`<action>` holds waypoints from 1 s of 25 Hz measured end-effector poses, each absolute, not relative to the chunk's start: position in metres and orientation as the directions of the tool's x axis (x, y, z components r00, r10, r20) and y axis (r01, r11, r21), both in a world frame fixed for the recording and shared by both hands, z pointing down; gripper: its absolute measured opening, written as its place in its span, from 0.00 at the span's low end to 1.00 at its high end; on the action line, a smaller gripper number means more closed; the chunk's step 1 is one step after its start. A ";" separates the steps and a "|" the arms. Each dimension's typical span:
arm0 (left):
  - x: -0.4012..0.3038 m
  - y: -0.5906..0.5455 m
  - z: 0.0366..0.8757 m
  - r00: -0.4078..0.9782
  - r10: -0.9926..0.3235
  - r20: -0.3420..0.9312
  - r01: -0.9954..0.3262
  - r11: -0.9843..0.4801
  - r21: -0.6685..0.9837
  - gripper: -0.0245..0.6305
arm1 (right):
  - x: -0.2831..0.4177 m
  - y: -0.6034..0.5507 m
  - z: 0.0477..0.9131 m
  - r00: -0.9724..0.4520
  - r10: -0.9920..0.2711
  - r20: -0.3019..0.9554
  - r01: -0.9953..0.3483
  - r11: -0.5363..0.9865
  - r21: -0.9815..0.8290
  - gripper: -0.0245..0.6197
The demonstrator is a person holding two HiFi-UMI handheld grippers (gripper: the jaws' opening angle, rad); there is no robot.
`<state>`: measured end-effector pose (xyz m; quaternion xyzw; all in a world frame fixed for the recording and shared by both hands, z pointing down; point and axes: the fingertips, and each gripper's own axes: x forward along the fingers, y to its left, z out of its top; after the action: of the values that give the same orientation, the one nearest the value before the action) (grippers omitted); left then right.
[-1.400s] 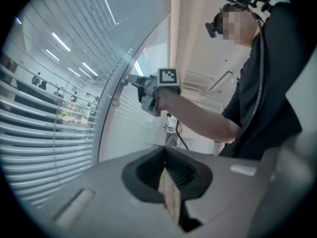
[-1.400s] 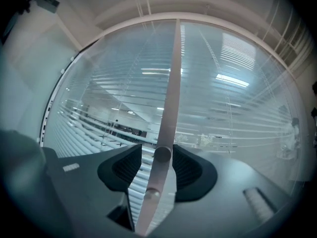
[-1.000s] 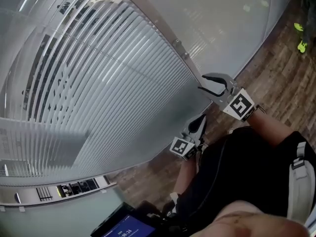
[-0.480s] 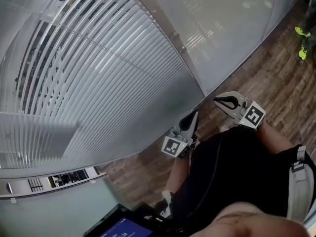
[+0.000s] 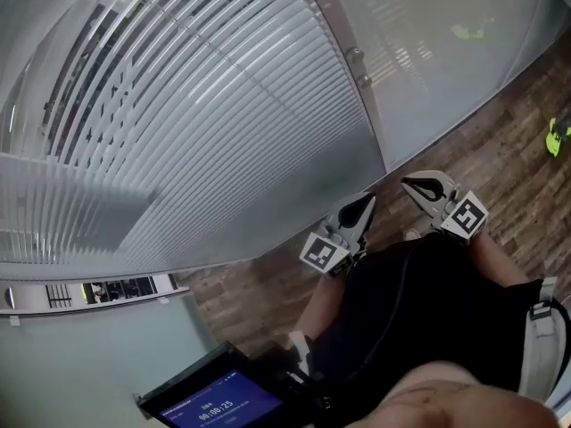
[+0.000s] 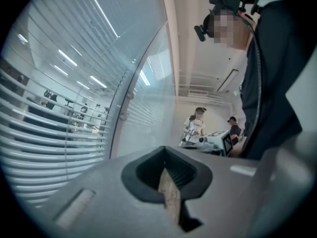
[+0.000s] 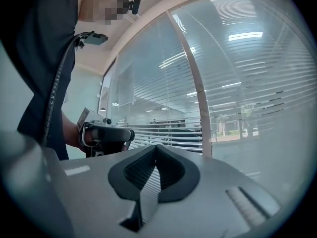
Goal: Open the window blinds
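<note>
White slatted blinds (image 5: 205,105) hang behind the glass at the upper left, their slats tilted so the room beyond shows through. They also show in the left gripper view (image 6: 44,133) and the right gripper view (image 7: 247,93). A pale post (image 5: 361,105) with two knobs divides them from a plain glass pane. My right gripper (image 5: 417,185) is low by my body, away from the post. Its jaws have just been closing and stand shut, with nothing between them (image 7: 156,150). My left gripper (image 5: 360,208) is beside it, shut and empty (image 6: 165,152).
Wood floor (image 5: 500,132) runs along the foot of the glass. A dark screen with blue display (image 5: 223,404) is at the bottom left. A neon green shoe (image 5: 558,136) is at the far right. Two people stand at a desk (image 6: 198,125) in the distance.
My right gripper has dropped from beside the post to waist level and gone from open to shut. The left gripper has shifted slightly. The blinds now fill more of the head view.
</note>
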<state>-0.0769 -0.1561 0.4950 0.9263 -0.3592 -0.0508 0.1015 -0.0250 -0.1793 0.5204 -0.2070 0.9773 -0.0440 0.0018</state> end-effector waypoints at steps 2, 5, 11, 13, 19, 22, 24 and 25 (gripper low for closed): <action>-0.077 -0.156 0.492 0.735 -0.678 -0.024 -0.657 -0.720 0.225 0.04 | -0.028 -0.179 0.523 -0.917 -0.399 0.024 -0.399 0.911 -0.101 0.05; -0.079 -0.153 0.506 0.737 -0.675 -0.003 -0.659 -0.720 0.219 0.04 | -0.032 -0.179 0.522 -0.924 -0.381 0.033 -0.382 0.920 -0.092 0.05; -0.076 -0.155 0.499 0.736 -0.677 -0.023 -0.654 -0.720 0.231 0.04 | -0.040 -0.185 0.517 -0.930 -0.362 0.062 -0.365 0.929 -0.061 0.05; -0.076 -0.155 0.497 0.734 -0.678 -0.026 -0.656 -0.719 0.231 0.04 | -0.041 -0.186 0.515 -0.933 -0.355 0.060 -0.359 0.932 -0.053 0.05; -0.087 -0.157 0.497 0.709 -0.702 -0.066 -0.671 -0.701 0.242 0.04 | -0.051 -0.185 0.517 -0.943 -0.328 0.063 -0.331 0.943 -0.047 0.05; -0.091 -0.156 0.502 0.714 -0.698 -0.057 -0.669 -0.704 0.239 0.04 | -0.055 -0.184 0.515 -0.945 -0.322 0.058 -0.325 0.945 -0.035 0.05; -0.089 -0.154 0.489 0.716 -0.697 -0.039 -0.669 -0.701 0.247 0.04 | -0.057 -0.183 0.517 -0.945 -0.321 0.066 -0.323 0.946 -0.034 0.05; -0.089 -0.152 0.486 0.714 -0.700 -0.036 -0.671 -0.698 0.250 0.04 | -0.058 -0.182 0.517 -0.945 -0.319 0.068 -0.322 0.946 -0.038 0.05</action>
<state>-0.0892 -0.1517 0.4861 0.9191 -0.3729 -0.0641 0.1097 -0.0576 -0.1816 0.5169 -0.1625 0.9859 -0.0245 -0.0306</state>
